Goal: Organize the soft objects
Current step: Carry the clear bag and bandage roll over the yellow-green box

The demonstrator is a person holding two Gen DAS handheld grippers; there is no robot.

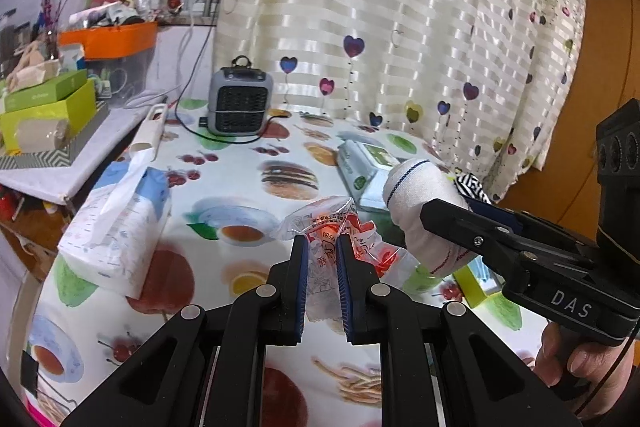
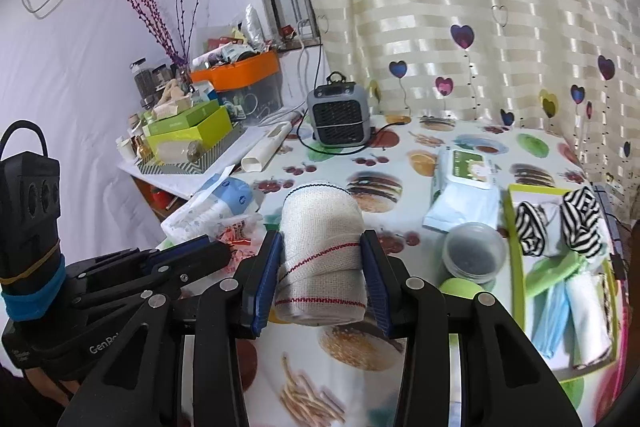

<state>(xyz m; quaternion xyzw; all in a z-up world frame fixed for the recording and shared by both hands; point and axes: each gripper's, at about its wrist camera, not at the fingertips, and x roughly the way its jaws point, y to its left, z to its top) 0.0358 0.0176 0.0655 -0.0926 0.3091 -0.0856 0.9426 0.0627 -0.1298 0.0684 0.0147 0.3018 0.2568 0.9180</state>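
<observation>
You carry two soft things at once, so the task is somewhere in the middle. Your left gripper (image 1: 323, 247) is clamped on a crinkled clear packet with red print (image 1: 340, 239), and your right gripper (image 2: 320, 279) is clamped on a rolled white cloth with red stitching (image 2: 322, 255). Both things are lifted above the table with the fruit-pattern cover (image 2: 472, 143), not resting on it.

What looks already done: the green-rimmed tray (image 2: 516, 251) at the right side holds two black-and-white striped rolls (image 2: 530, 227), a blue folded cloth (image 2: 554, 315), a white folded cloth (image 2: 588, 311) and something green. These lie side by side, so I judge they are sorted.

What is left, as I judge it: the white roll and the packet must find their place, probably in that tray, where the room is small. On the table I also see an open tissue pack (image 1: 116, 223) at the left and a pack of wet wipes (image 2: 468, 183) near the tray, lying on a light blue packet; they may be waiting too. The round lidded jar (image 2: 474, 253) and a green ball stand just beside the tray; whether they belong to the task I cannot tell.
</observation>
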